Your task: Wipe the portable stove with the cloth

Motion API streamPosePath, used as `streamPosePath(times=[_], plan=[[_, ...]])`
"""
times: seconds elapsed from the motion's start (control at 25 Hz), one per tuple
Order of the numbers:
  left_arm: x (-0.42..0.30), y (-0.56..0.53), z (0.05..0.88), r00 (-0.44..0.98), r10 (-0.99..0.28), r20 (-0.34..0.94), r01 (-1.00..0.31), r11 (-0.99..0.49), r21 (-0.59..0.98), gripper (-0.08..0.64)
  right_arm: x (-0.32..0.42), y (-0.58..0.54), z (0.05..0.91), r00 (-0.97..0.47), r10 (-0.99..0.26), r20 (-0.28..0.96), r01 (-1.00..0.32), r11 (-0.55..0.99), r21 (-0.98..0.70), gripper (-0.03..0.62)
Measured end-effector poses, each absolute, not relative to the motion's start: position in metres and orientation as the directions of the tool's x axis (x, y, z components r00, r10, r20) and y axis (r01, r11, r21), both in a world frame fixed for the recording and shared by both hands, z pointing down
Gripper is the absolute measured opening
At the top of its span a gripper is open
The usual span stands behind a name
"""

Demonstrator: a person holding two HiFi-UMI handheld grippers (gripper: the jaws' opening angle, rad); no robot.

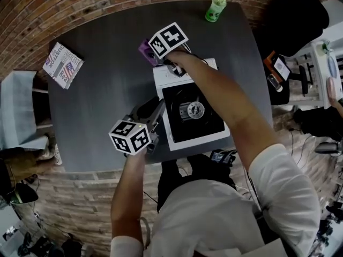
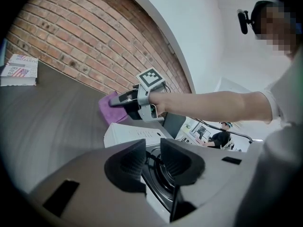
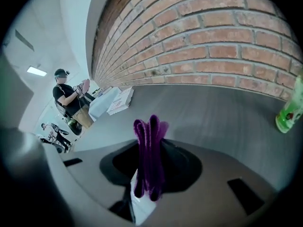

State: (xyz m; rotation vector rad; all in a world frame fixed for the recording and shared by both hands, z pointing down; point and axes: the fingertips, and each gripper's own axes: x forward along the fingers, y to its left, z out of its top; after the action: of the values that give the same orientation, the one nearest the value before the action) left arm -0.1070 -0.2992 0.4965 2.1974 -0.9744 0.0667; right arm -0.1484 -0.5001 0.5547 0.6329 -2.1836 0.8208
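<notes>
The portable stove (image 1: 190, 111), white with a black top and a round burner, sits on the dark grey table (image 1: 107, 90) near its front edge. My right gripper (image 1: 153, 55) is shut on a folded purple cloth (image 1: 145, 51) at the stove's far left corner; in the right gripper view the cloth (image 3: 150, 145) stands upright between the jaws. My left gripper (image 1: 156, 114) is at the stove's left edge. In the left gripper view its jaws (image 2: 153, 162) stand narrowly apart, closed on the stove's rim (image 2: 128, 135), and the cloth (image 2: 110, 111) shows beyond.
A green bottle (image 1: 216, 7) stands at the table's far edge, right of centre. A flag-printed booklet (image 1: 62, 64) lies at the far left corner. A small black device (image 1: 222, 156) sits at the front edge by the stove. Brick floor surrounds the table.
</notes>
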Motion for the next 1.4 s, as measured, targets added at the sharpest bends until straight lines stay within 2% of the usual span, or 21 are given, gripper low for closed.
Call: streamPosePath(times=[0.2,0.4,0.84,1.4], plan=[[-0.109,-0.302,0.498,0.707,-0.632,0.318,-0.667,-0.447,0.596,0.091,-0.158,-0.481,0.577,-0.61,-0.047,0.791,-0.585,0.7,-0.41,0.118],[-0.109,-0.305,0.5,0.709,-0.629,0.319,-0.664,-0.443,0.602,0.091,-0.136,-0.479,0.589,-0.561,0.006,0.828,-0.6,0.687,-0.411,0.11],[-0.095,-0.308,0.5,0.721,-0.613,0.325,-0.657,-0.455,0.601,0.091,-0.103,-0.48,0.595,-0.503,0.06,0.862,-0.582,0.714,-0.389,0.106],[-0.072,-0.31,0.499,0.74,-0.589,0.324,-0.638,-0.463,0.615,0.091,-0.054,-0.484,0.592,-0.469,0.04,0.882,-0.61,0.708,-0.357,0.106]])
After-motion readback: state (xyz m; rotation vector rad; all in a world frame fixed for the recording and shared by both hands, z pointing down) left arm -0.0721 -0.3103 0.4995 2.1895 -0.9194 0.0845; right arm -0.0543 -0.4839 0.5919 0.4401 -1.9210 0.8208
